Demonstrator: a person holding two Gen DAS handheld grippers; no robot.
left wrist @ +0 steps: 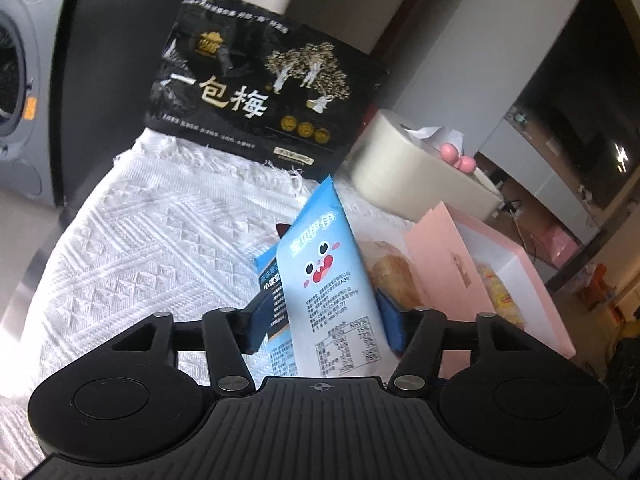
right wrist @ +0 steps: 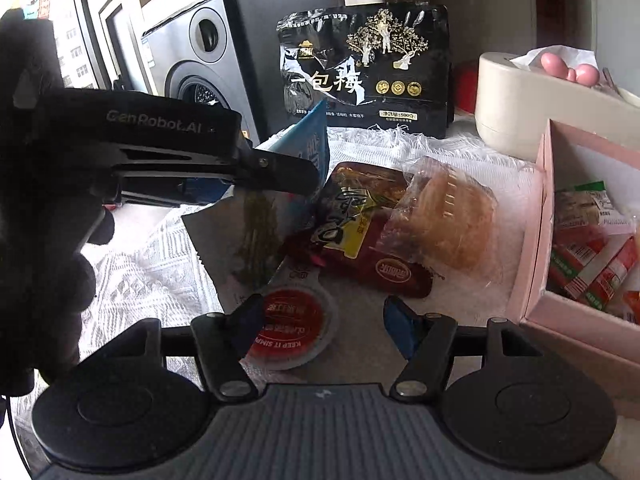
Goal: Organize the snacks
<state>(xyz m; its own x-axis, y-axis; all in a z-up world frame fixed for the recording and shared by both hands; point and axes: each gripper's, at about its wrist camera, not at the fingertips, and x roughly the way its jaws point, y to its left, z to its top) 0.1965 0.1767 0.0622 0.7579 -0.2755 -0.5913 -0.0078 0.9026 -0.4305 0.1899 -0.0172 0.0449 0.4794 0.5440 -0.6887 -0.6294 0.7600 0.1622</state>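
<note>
A glossy light-blue foil snack pouch (left wrist: 320, 276) stands upright between the left gripper's (left wrist: 324, 320) parted blue pads, no pressing seen, over the white woven cloth (left wrist: 160, 232). The right gripper (right wrist: 324, 328) is spread, nothing gripped, above a round red-lidded cup (right wrist: 292, 326). The pink cardboard box (right wrist: 536, 240) sits alongside.
</note>
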